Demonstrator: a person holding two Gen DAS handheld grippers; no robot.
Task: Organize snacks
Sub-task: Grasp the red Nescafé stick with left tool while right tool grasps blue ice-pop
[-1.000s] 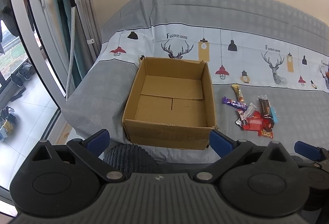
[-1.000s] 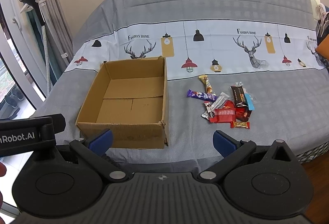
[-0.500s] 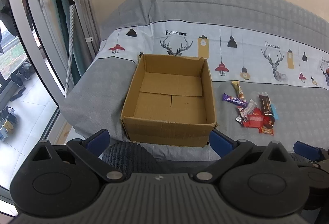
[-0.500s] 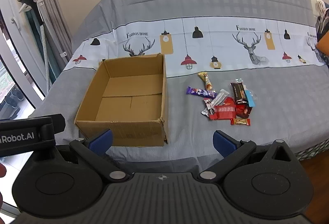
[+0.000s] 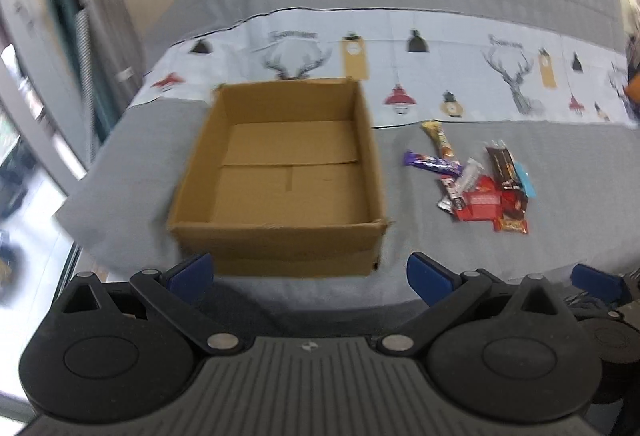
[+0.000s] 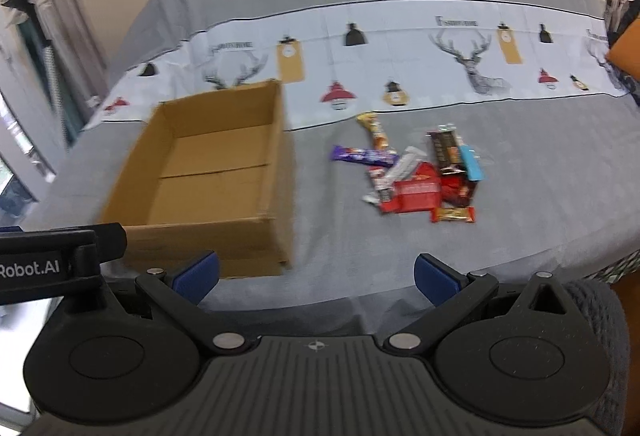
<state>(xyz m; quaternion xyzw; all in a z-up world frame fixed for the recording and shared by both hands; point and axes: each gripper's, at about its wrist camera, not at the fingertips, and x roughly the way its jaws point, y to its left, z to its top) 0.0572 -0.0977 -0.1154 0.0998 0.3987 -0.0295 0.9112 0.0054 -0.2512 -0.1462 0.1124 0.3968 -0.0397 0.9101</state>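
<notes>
Both grippers are swinging in toward the bed (image 5: 120,163), and the blur across both wrist views suggests quick motion: compared with half a second ago, the cardboard box (image 5: 280,175) and the heap of snacks (image 6: 416,175) are looming larger and sitting more centrally in each view. The left gripper (image 5: 310,272) is hanging with its blue fingers (image 5: 190,272) spread wide and holding nothing, facing the near wall of the box. The right gripper (image 6: 316,274) is likewise spread wide and carrying nothing, its view now turning toward the snacks, which are lying in a loose pile on the grey bedspread to the right of the box, apart from it. A purple bar (image 6: 362,155) and a gold-wrapped bar (image 6: 374,129) are lying at the pile's box-side edge, a red packet (image 6: 416,193) is resting near its front, and a dark bar (image 6: 444,149) with a light blue stick (image 6: 472,161) beside it is sitting at the far side. The box is standing open and nothing is showing inside it, so the sorting itself has not begun; the shift seems to be the approach to a first pick, most likely by the right gripper.
</notes>
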